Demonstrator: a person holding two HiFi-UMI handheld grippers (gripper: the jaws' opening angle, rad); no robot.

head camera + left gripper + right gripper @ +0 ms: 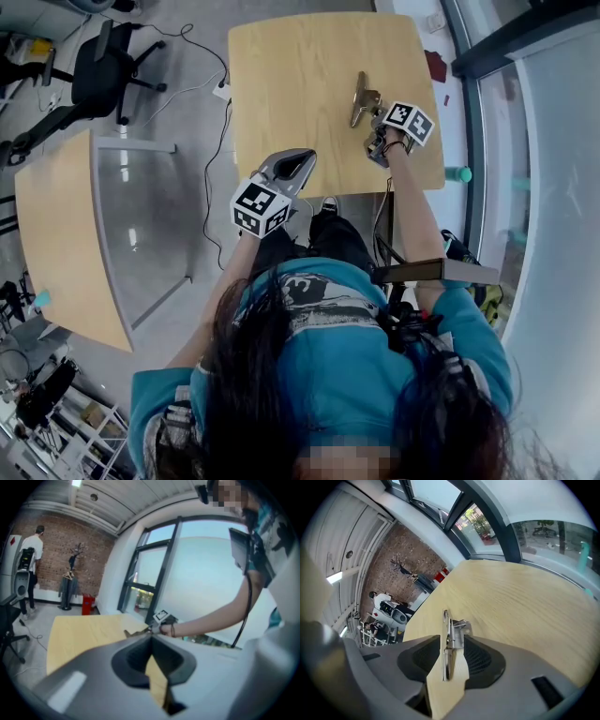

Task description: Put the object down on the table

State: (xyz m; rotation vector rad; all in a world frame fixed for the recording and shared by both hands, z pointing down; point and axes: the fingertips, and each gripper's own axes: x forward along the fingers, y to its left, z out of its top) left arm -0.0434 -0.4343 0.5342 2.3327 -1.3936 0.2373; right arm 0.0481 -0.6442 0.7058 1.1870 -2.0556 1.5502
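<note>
A metal spring hinge [361,97] lies on the wooden table [291,84], right of its middle. In the right gripper view the hinge [447,660] stands on edge between the two grey jaws. A strip of table shows between it and the left pad, and the right pad sits close beside its spring. My right gripper [372,119] [451,639] is open around it. My left gripper [302,157] [151,639] hovers at the table's near edge, shut and empty. From there I see the right gripper [161,617] and the forearm across the table [79,630].
A second wooden table with a glass panel [56,234] stands to the left. An office chair [103,70] and cables lie on the floor at the back left. Glass windows [544,187] run along the right. A person [30,559] stands far off by a brick wall.
</note>
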